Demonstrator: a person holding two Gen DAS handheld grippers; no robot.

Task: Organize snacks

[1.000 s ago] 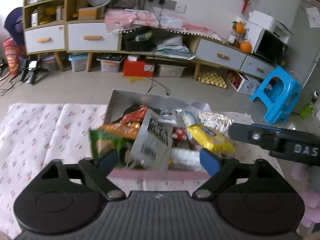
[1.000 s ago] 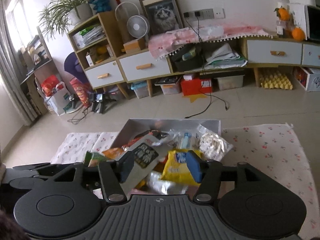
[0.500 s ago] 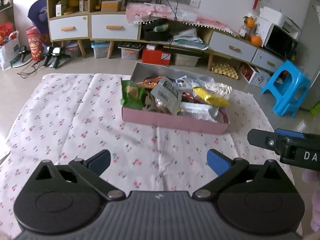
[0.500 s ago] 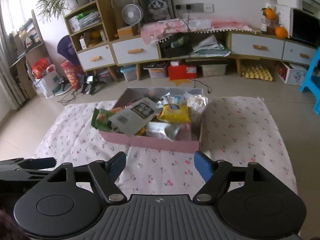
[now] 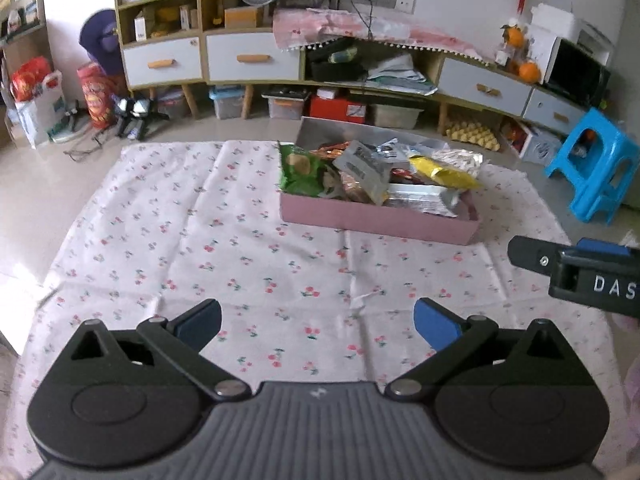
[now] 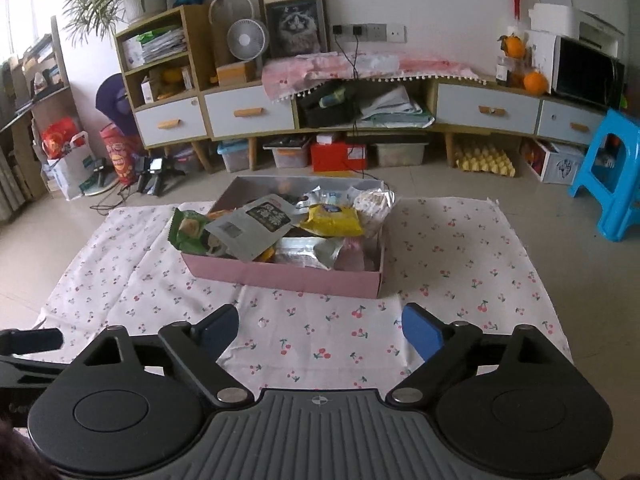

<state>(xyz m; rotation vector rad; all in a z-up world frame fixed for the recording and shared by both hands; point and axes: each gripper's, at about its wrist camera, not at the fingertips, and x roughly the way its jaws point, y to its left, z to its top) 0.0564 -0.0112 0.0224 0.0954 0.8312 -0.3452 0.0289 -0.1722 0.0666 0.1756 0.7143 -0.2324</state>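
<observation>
**Q:** Left wrist view: what is the layout, and why?

**A:** Cherry-print cloth [image 5: 240, 248] covers the floor in front of a low cabinet [image 5: 248, 60]. A pink box [image 5: 376, 220] sits on the cloth, well ahead of the left gripper [image 5: 318, 322]. Snacks [image 5: 360, 172] are heaped inside it, overlapping and standing above the rim. Judgement: one open box gathers all packets in a single place; the bare cloth beside it gives room for sorting.

**Q:** Left gripper condition?

**A:** Released. Jaws stand wide apart, nothing between them, hovering over bare cloth, touching nothing. The right gripper [image 5: 576, 268] shows at the right edge, beside the box's near corner but apart from it.

**Q:** Right wrist view?

**A:** Same cloth [image 6: 460, 264] and box [image 6: 288, 278], seen more squarely. A green bag [image 6: 190, 232] overhangs the left wall; a grey pouch [image 6: 256, 224] and a yellow pack [image 6: 334, 222] lie on top.

**Q:** Right gripper [image 6: 320, 330] condition?

**A:** Released. Jaws spread wide, empty, near the box front but clear of it. Judgement: both tools are held back with nothing in hand.
</observation>
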